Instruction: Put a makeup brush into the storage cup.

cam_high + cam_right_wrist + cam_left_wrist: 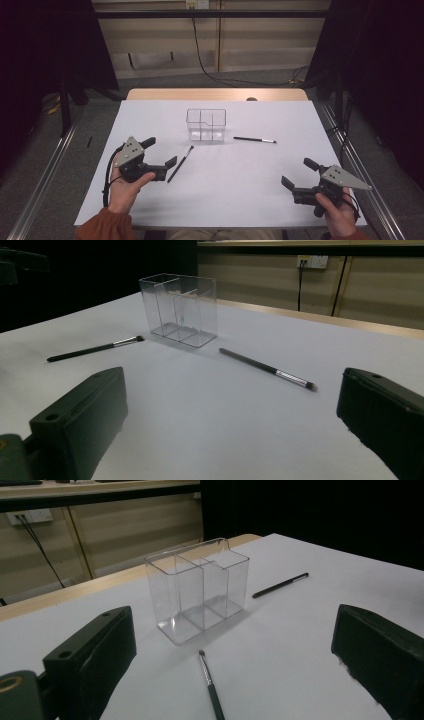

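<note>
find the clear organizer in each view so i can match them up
High view: the organizer stands at the table's centre, toward the far edge, between two brushes.
Left gripper view: organizer at centre, a brush below it, the other brush to its right.
Right gripper view: organizer upper left of centre.
Shared landmark: the near-left brush, lower left of it in the high view and left of it in the right gripper view.

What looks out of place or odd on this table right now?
Nothing is spilled or damaged. The clear organizer stands upright but empty, while two makeup brushes lie loose on the table: one near the left gripper, one right of the organizer.
</note>
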Demonstrator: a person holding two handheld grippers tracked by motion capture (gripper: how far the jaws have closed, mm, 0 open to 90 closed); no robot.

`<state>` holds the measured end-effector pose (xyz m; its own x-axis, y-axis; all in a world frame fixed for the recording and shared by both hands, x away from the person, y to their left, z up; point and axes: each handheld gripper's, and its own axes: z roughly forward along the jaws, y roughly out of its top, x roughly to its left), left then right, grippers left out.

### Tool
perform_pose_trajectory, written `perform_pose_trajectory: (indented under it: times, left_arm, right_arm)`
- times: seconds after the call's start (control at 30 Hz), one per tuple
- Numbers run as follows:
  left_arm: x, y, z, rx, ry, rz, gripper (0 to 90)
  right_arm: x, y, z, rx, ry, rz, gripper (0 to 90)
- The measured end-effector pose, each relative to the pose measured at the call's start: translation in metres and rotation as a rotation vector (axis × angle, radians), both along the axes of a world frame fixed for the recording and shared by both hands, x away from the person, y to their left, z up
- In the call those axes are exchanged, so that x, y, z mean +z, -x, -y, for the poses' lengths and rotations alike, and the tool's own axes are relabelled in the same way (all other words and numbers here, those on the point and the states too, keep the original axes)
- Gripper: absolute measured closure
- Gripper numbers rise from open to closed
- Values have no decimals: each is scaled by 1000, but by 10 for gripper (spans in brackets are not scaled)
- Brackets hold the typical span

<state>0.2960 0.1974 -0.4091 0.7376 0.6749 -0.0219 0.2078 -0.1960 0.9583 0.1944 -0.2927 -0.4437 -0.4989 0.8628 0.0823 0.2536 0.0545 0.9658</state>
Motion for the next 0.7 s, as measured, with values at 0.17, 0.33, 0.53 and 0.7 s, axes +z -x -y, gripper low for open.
perform_pose_trajectory:
  times: [0.17,0.33,0.53,0.7]
  left_arm:
    - [2,-12,7,-3,-10,-6,35]
    - [1,-20,11,3,-19,-15,33]
    - [5,-36,18,10,-27,-33,42]
    - [7,-42,22,7,-43,-35,43]
  right_arm:
    - [0,0,0,6,-2,-7,0]
    - [0,0,0,7,-3,-7,0]
    - [-1,-1,-1,8,3,-8,0]
    - [-1,-1,0,7,2,-9,0]
